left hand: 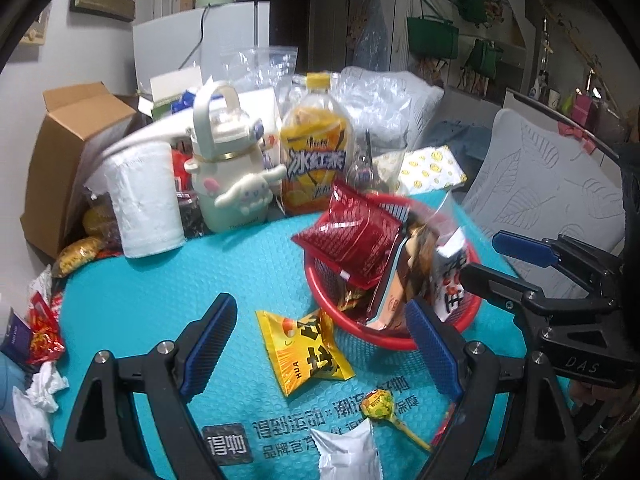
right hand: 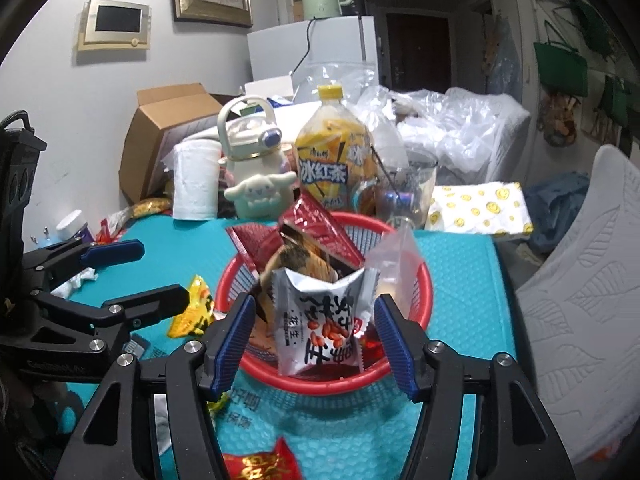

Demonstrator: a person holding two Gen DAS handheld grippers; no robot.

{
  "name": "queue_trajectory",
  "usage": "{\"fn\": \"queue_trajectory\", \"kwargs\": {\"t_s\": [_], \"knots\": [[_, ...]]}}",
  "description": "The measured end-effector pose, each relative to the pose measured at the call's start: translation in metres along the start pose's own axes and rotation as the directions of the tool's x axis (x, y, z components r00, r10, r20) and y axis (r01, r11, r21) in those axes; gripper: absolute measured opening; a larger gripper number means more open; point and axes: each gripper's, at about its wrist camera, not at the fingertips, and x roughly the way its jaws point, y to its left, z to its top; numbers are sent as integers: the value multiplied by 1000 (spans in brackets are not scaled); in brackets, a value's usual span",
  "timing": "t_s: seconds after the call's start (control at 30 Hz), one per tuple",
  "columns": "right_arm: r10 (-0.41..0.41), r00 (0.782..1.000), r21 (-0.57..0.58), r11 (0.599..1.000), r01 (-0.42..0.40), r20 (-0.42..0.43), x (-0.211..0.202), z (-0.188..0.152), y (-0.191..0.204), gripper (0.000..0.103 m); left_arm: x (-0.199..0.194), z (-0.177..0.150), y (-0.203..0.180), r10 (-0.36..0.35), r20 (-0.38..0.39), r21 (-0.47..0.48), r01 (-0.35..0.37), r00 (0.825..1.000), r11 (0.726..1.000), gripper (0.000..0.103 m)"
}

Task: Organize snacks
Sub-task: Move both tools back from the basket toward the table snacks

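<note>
A red mesh basket (left hand: 384, 340) (right hand: 320, 385) stands on the turquoise mat (left hand: 160, 280), stuffed with snack packets, a dark red packet (left hand: 352, 236) (right hand: 320, 232) on top. My right gripper (right hand: 316, 344) hangs open over the basket's near rim. A white peanut packet (right hand: 320, 320) stands between its blue pads (right hand: 236, 340) without touching them. My left gripper (left hand: 320, 344) is open above a yellow snack packet (left hand: 308, 352) (right hand: 196, 312) lying left of the basket. A lollipop (left hand: 376, 404), a white packet (left hand: 348, 452) and a red packet (right hand: 260, 464) lie nearer me.
Behind the basket stand an iced-tea bottle (left hand: 316, 152), a cream bottle with a plush dog (left hand: 228, 160), a paper roll (left hand: 144, 204), a glass (right hand: 404, 192) and a smiley napkin pack (right hand: 480, 208). A cardboard box (left hand: 68, 152) sits far left. Wrappers (left hand: 40, 332) litter the left edge. A grey cushion (right hand: 580, 300) borders the right.
</note>
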Motion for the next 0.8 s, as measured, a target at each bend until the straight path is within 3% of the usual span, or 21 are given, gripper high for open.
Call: {"fn": "queue_trajectory", "kwargs": {"t_s": [0.47,0.8], "knots": [[-26,995,-55,998,31,100,-76,14,44,62,-80,-7,-1,-20,63,16,19,998,1000,86],[-28,993,-59,998,35,115,-125,-7,83,65,-123,-33,-1,-35,65,57,31,997,998,86]]}}
